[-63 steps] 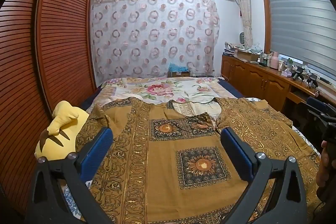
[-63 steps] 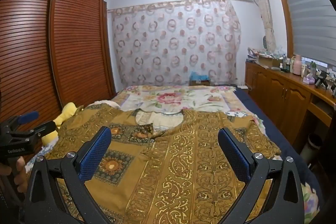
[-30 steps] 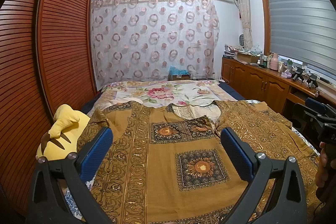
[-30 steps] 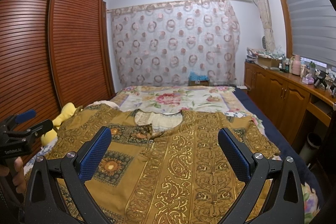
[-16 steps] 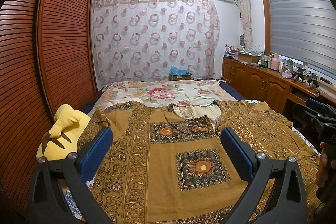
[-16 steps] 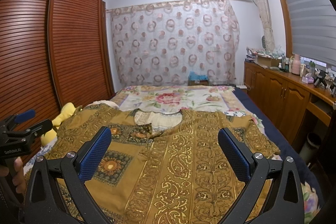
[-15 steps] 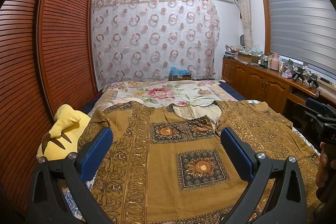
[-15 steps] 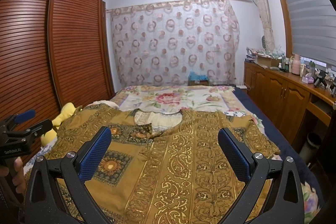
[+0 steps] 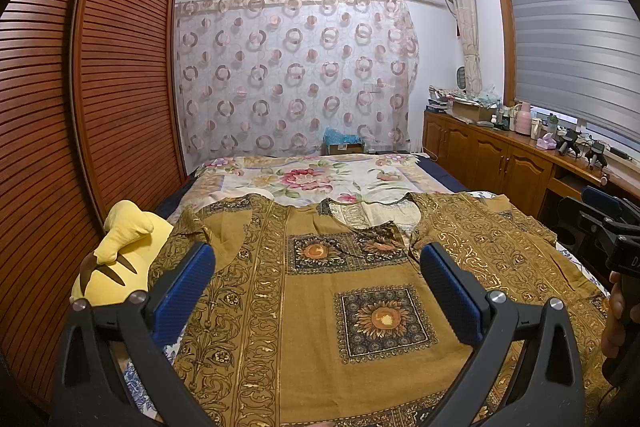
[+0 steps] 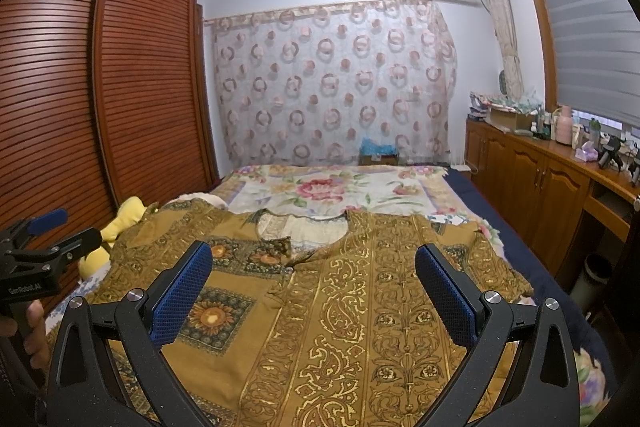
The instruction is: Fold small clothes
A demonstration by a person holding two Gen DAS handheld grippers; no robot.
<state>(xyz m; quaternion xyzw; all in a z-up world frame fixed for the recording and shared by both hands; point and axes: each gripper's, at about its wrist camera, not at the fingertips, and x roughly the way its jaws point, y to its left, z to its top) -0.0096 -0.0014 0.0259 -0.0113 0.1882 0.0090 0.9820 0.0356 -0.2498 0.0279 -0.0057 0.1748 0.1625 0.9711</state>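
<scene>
1. Wardrobe (image 9: pixel 120 87) with slatted doors stands left of the bed (image 9: pixel 304 179).
2. Yellow plush toy (image 9: pixel 120 259) lies at the bed's left edge, touching the shirt's left sleeve.
3. Left gripper (image 9: pixel 316 263) hovers above the shirt's near left half, fingers (image 9: pixel 182 291) wide apart, gripping nothing.
4. Brown-gold patterned shirt (image 9: pixel 320 307) is spread flat on the near half of the bed, neck opening toward the far end, sleeves out to both sides; floral bedspread (image 9: pixel 304 179) shows beyond it.
5. Right gripper (image 10: pixel 314 267) hovers above the shirt's (image 10: pixel 340 307) near right half, fingers (image 10: pixel 444 299) wide apart, empty.
6. Wooden counter (image 10: pixel 560 163) with bottles and clutter runs along the bed's right side, under the window blind (image 10: pixel 592 47).
</scene>
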